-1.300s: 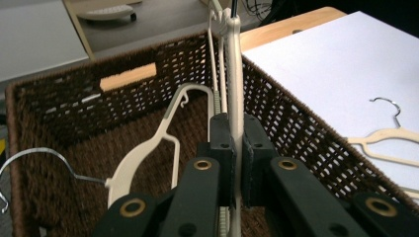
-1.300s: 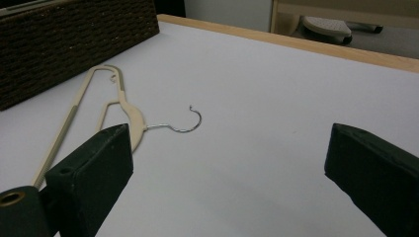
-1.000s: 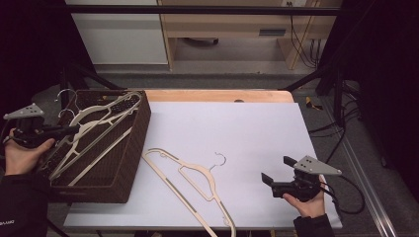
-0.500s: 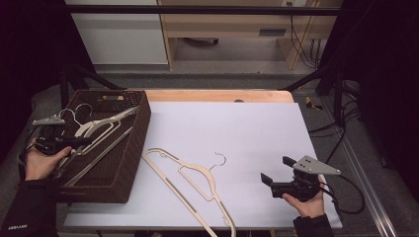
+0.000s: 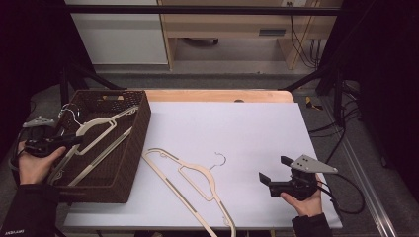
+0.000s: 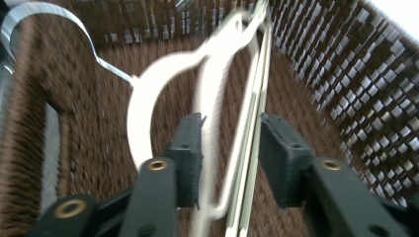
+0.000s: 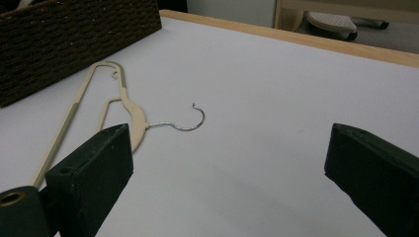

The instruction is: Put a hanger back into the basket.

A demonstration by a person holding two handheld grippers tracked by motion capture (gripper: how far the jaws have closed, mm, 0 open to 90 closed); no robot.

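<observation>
Lower into the wicker basket than a second ago, the cream hanger; left gripper shifted with it toward the basket's near left side. Jaws just been opening, hanger's bars running between the fingers with a gap showing, so no longer pinched by the look of it. Long axis slanting from the basket's near left corner up to its far right rim, metal hook at the left wall. A second cream hanger flat on the white table just right of the basket, lying diagonally, hook pointing away from the basket. Nearer to that one: right gripper, wide apart and empty, hovering further right. No brand or legible writing on the hangers or the basket.
</observation>
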